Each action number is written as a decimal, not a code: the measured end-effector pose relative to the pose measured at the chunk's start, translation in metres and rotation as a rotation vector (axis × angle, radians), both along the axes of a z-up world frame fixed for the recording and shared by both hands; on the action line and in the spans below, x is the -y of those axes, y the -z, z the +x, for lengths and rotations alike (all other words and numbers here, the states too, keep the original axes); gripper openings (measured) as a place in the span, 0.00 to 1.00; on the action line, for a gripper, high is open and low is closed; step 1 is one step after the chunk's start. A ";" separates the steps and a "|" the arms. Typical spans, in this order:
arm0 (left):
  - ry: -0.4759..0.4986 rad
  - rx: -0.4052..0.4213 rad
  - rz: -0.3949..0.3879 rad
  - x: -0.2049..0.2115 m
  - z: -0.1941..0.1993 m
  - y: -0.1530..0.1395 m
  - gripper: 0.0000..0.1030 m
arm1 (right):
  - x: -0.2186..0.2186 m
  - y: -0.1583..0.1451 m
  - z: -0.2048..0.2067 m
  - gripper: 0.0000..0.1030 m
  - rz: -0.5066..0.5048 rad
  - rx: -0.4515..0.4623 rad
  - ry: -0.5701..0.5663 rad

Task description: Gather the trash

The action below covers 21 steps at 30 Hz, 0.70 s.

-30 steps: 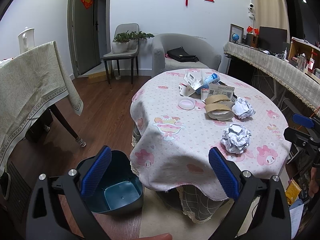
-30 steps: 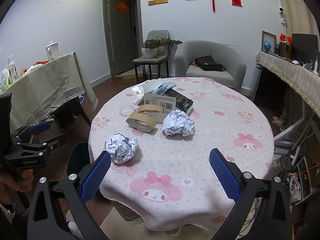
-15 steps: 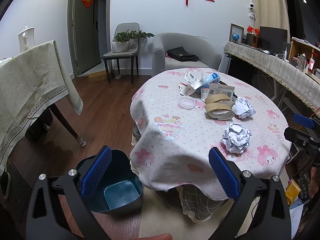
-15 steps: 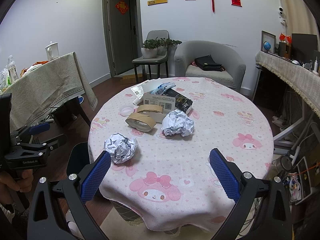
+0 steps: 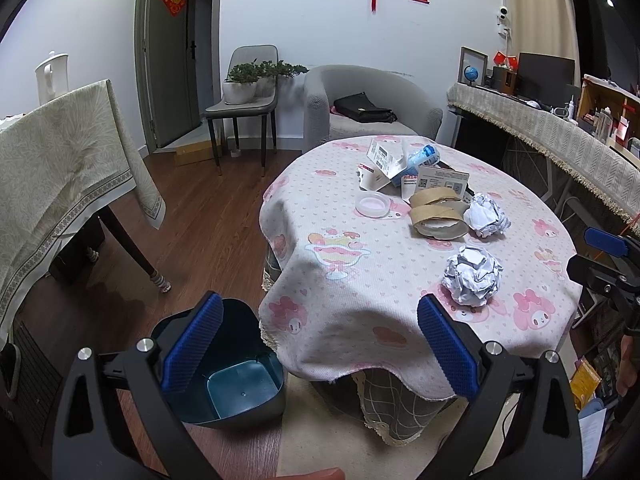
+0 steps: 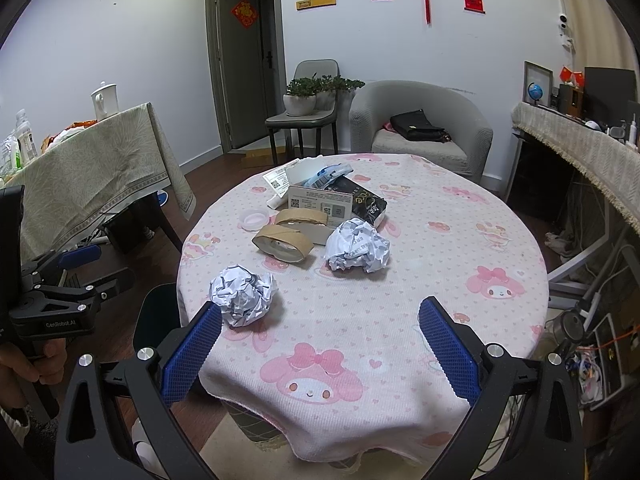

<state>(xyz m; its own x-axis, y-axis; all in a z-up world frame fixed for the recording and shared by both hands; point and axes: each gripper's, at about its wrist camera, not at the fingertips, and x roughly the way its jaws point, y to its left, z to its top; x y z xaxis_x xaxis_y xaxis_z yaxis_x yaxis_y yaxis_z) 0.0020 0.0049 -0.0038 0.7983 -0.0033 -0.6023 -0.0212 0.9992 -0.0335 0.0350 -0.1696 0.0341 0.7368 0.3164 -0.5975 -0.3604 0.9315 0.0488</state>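
Left wrist view: the left gripper (image 5: 318, 354) has its jaws spread wide with nothing between them. It hangs off the near edge of the round table (image 5: 352, 332), and right under its left finger sits the dark trash bin (image 5: 240, 384) on the floor. The bin looks bare inside, just the blue bottom showing, so I'd say nothing has been collected yet. All the trash is up on the pink tablecloth: the near crumpled paper ball (image 5: 473, 274) is ahead and to the right of the gripper, near its right finger, with the far paper ball (image 5: 487, 215), two tape rolls (image 5: 438, 220), a small white lid (image 5: 373, 205) and a pile of packaging (image 5: 412, 168) further back.

Right wrist view: the right gripper (image 6: 320, 354) is wide open too, empty, hovering over the table's front edge. The near paper ball (image 6: 243, 294) sits just beyond its left finger tip, off the centre line, so it'd need a nudge left and forward to get the jaws around it. The other ball (image 6: 357, 250) and the tape rolls (image 6: 290, 236) sit further in, packaging (image 6: 332, 196) behind them. Basically everything's left to do.
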 end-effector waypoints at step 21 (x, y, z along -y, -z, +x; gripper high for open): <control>0.001 -0.001 0.003 0.002 -0.001 -0.001 0.97 | 0.003 0.001 0.001 0.97 -0.006 -0.006 0.004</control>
<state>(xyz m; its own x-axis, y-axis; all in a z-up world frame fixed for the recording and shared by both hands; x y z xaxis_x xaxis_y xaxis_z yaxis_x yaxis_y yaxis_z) 0.0013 0.0031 -0.0032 0.7977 -0.0021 -0.6031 -0.0207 0.9993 -0.0308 0.0364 -0.1721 0.0334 0.7341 0.3102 -0.6041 -0.3568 0.9331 0.0456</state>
